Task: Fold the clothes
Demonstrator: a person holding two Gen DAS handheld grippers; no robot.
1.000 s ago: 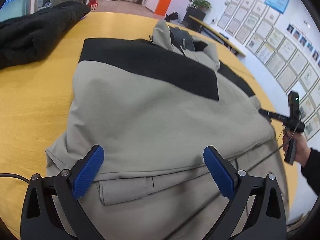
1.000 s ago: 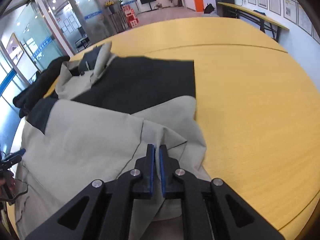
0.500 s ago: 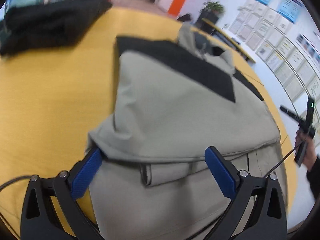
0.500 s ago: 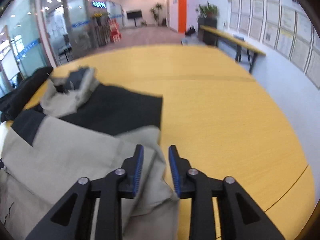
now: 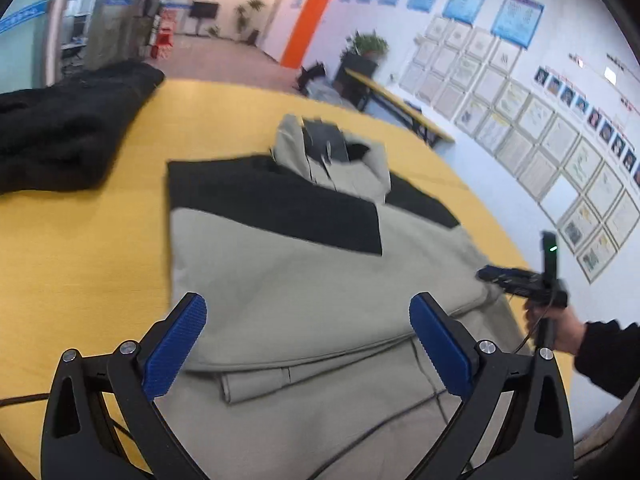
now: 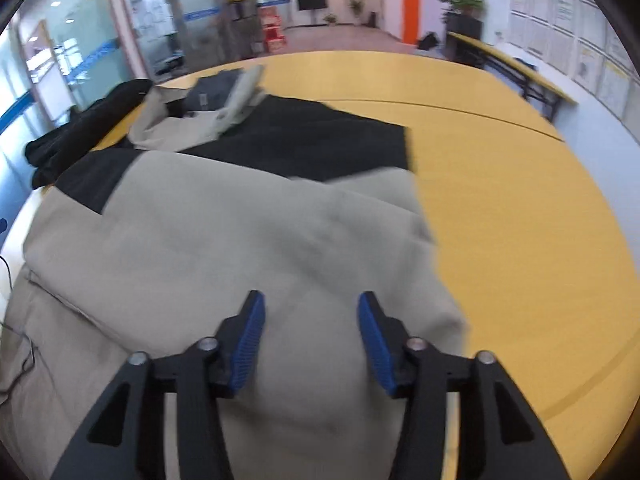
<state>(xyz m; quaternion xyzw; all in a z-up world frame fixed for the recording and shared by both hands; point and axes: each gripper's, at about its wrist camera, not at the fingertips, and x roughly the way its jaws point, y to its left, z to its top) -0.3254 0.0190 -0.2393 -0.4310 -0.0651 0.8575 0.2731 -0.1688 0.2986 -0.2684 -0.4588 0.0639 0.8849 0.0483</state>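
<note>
A beige jacket with a black shoulder band lies on the yellow table, its sides folded in over the middle. It also shows in the right wrist view. My left gripper is open and empty, held above the jacket's near hem. My right gripper is open and empty above the jacket's near right part. In the left wrist view the right gripper hovers at the jacket's right edge.
A black garment lies heaped at the table's far left, also in the right wrist view. A bench stands by the wall of framed papers. The table's curved edge runs to the right.
My right gripper has opened, let go of the jacket's edge and lifted. The released fold has settled flat. My left gripper has stayed open and risen a little.
</note>
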